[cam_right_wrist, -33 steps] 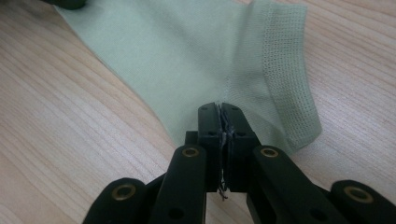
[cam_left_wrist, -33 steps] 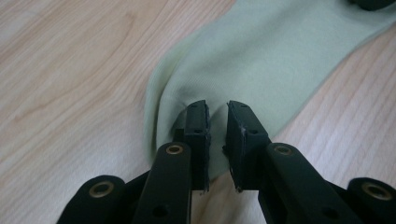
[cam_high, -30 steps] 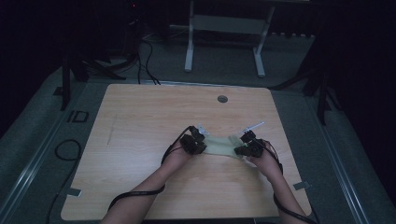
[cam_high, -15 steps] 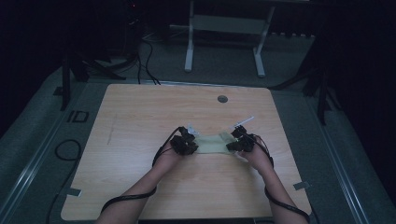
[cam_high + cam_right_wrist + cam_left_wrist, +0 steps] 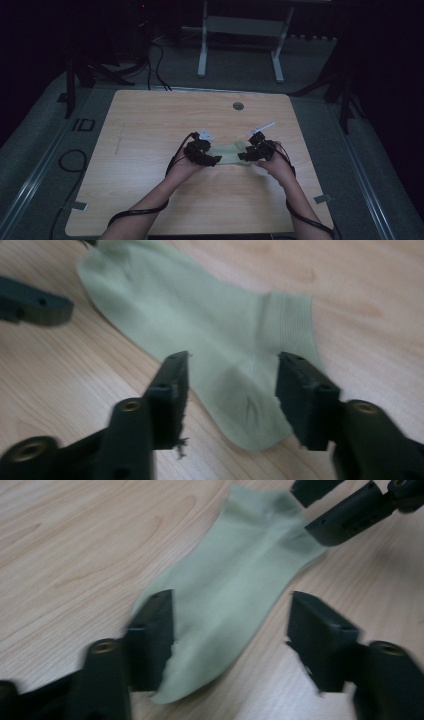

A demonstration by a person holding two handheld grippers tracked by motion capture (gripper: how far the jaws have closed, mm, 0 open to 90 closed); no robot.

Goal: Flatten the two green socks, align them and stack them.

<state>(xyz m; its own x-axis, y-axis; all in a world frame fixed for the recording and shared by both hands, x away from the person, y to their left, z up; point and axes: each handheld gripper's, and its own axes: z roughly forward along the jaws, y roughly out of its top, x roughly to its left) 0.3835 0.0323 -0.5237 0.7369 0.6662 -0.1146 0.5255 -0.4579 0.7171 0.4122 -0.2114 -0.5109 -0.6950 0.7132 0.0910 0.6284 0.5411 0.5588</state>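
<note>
A pale green ankle sock point(image 5: 229, 152) lies flat on the wooden table point(image 5: 150, 130) between my two grippers. In the left gripper view the sock point(image 5: 240, 570) stretches away under my left gripper point(image 5: 230, 600), whose jaws have just been opening and now stand apart over its near end without pressing it. In the right gripper view my right gripper point(image 5: 233, 357) has also just been opening; its jaws straddle the heel part of the sock point(image 5: 200, 310), next to the ribbed cuff point(image 5: 292, 315). From above, the left gripper point(image 5: 212, 161) and the right gripper point(image 5: 245, 156) sit at the sock's two ends.
A round grommet hole point(image 5: 238, 106) is in the table near its far edge. A white metal stand point(image 5: 240, 45) is on the floor behind the table. A black cable point(image 5: 70, 160) loops on the floor at the left. Cables trail from both grippers along the forearms.
Both grippers have gone from shut on the sock's ends to open. The hands have shifted slightly left and lifted a little, and the sock rests flat on the table.
</note>
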